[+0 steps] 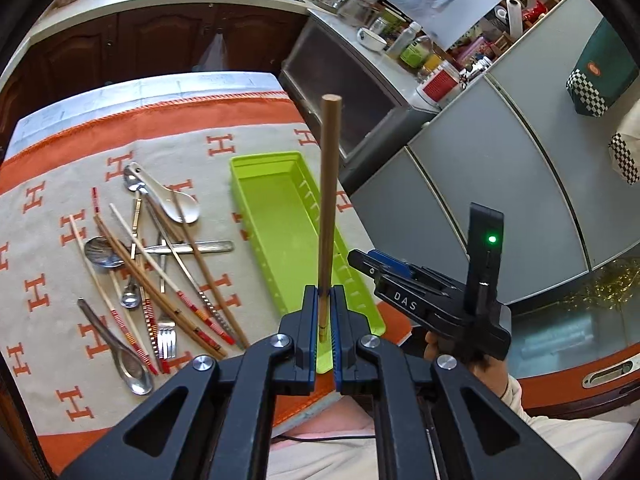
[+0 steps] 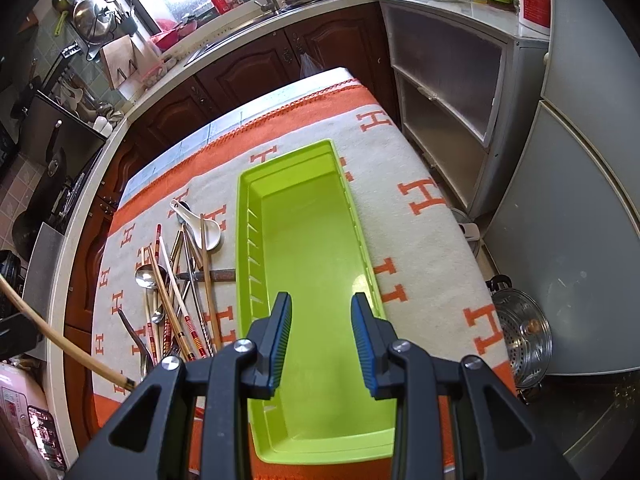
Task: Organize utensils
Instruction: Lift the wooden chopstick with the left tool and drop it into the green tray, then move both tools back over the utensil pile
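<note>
Left gripper (image 1: 325,300) clamps a wooden chopstick (image 1: 329,200) upright above the green tray (image 2: 316,240) — right gripper (image 2: 322,344), jaws parted and empty, over the tray's near end; utensil pile (image 1: 156,264) left of tray.

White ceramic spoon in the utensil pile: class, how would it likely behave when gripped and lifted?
The white ceramic spoon looks glazed, so probably slippery. Likely brittle if dropped. A chopstick lies across it, so lifting may disturb that.
</note>
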Motion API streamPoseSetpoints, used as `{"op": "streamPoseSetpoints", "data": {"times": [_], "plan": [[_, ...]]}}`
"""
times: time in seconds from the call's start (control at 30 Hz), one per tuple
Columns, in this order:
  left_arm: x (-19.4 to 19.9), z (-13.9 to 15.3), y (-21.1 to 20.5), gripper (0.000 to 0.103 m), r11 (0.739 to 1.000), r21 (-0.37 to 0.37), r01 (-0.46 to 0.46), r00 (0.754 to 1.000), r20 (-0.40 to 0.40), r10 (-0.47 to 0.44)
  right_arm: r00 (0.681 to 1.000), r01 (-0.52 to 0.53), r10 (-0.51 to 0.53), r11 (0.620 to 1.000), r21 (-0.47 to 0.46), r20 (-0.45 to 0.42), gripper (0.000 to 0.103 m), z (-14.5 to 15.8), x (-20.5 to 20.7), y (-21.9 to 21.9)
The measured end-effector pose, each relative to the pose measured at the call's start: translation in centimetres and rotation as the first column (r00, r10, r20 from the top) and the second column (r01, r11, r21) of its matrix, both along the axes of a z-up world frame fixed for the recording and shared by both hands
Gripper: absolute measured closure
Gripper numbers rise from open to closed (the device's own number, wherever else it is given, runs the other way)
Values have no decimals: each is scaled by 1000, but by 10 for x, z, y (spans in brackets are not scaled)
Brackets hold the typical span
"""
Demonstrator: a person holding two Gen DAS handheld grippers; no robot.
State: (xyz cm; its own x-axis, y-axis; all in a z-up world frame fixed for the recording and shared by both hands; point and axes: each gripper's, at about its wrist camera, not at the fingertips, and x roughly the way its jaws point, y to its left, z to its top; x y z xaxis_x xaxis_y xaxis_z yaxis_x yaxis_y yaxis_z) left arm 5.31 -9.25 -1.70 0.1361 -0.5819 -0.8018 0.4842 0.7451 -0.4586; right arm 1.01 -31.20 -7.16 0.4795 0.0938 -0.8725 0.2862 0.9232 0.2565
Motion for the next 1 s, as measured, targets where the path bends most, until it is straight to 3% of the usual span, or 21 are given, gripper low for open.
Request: {"op": "streamPoseSetpoints", "data": {"times": [0.1,0.23,0.33,0.43,0.6,0.77,1.0], "plan": [[7,-23,-23,100,1000,10,26,998,-51,-25,1000,12,-12,1000,-6,6,73,3,-6,-3],[22,-70,-58,99,995,84,54,994,-98,-45,1000,25,-25,999,-22,1,72,3,-11,-6],[24,-91,-73,98,987,155,39,998,-60,-30,999,36,-36,999,-23,-10,72,0,-14,-10],[22,-101,-75,85,982,189,22,999,-40,-14,999,39,-39,999,-12,-25,72,-4,-14,-13],[23,-102,-58,72,979,201,-35,999,-5,37,999,26,-26,1000,-1,-43,72,-12,-7,-11],[20,-93,-28,50,968,214,-131,990,72,118,999,-7,8,1000,10,-48,72,-17,1,0],[19,-85,29,49,928,236,-288,956,124,265,996,-79,79,997,9,-51,72,-20,7,22]]}}
